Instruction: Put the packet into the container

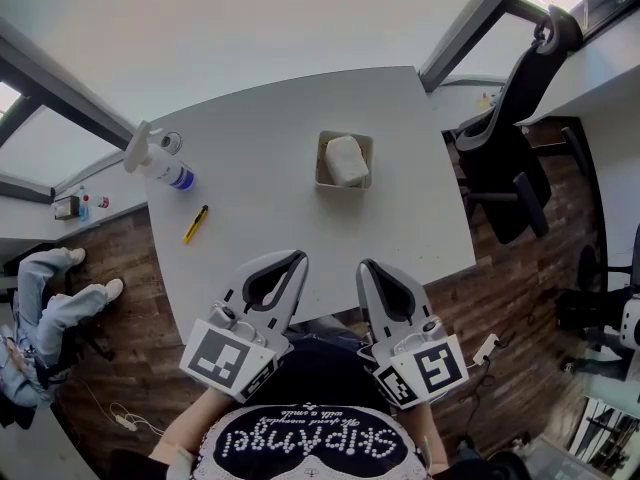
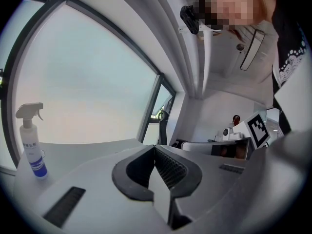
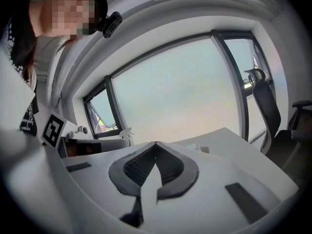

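Note:
A white packet (image 1: pixel 346 159) lies inside the small beige container (image 1: pixel 324 164) near the middle of the white table (image 1: pixel 260 208). My left gripper (image 1: pixel 300 258) is held at the table's near edge with its tips together, empty. Beside it my right gripper (image 1: pixel 364 265) is also shut and holds nothing. In the left gripper view the left gripper (image 2: pixel 155 147) shows its tips meeting, and in the right gripper view the right gripper (image 3: pixel 156 144) does too. Both sit well short of the container.
A spray bottle (image 1: pixel 157 161) lies at the table's far left corner, standing as a spray bottle (image 2: pixel 30 143) in the left gripper view. A yellow marker (image 1: pixel 195 224) lies near the left edge. A black office chair (image 1: pixel 510 158) stands to the right. A seated person's legs (image 1: pixel 55 303) show at far left.

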`<move>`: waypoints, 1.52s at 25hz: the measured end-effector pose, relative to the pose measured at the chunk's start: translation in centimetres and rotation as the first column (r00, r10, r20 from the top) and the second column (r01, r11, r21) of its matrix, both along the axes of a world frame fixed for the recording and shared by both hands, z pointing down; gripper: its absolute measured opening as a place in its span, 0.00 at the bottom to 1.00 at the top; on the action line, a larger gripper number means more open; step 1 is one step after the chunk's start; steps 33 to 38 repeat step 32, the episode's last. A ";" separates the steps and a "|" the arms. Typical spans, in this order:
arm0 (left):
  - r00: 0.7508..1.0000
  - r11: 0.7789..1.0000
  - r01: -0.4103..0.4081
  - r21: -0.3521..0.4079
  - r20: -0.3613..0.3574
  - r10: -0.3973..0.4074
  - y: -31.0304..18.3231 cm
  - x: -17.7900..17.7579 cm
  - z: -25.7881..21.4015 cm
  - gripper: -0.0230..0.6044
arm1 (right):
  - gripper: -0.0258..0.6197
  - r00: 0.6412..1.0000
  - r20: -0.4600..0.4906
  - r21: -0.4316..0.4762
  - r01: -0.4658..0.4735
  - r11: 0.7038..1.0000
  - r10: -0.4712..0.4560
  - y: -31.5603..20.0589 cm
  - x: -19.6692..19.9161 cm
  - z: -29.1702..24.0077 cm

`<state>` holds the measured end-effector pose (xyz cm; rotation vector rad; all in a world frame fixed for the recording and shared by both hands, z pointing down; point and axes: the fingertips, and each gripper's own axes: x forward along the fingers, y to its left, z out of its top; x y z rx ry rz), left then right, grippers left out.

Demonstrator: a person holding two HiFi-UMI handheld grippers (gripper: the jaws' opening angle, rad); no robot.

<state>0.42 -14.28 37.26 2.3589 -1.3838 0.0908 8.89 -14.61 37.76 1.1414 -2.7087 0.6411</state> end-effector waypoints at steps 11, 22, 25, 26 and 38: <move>1.000 1.000 -0.018 0.007 -0.005 0.018 0.2 0.5 -0.2 0.05 | 0.06 1.000 -0.025 -0.008 0.010 1.000 -0.010 0.4 -0.1 0.4; 1.000 1.000 -0.010 0.020 -0.006 0.010 0.3 0.4 -0.5 0.05 | 0.06 0.999 -0.041 -0.006 0.008 1.000 -0.009 0.7 0.1 0.4; 1.000 1.000 -0.009 0.021 -0.004 0.010 0.3 0.3 -0.5 0.05 | 0.06 0.999 -0.045 -0.012 0.003 1.000 -0.003 0.7 0.2 0.6; 1.000 1.000 -0.009 0.021 -0.005 0.009 0.3 0.3 -0.5 0.05 | 0.06 0.999 -0.048 -0.013 0.002 1.000 -0.003 0.7 0.2 0.6; 1.000 1.000 -0.007 0.023 -0.008 0.007 0.4 0.3 -0.6 0.05 | 0.06 0.998 -0.061 -0.015 0.002 1.000 -0.003 0.9 0.3 0.7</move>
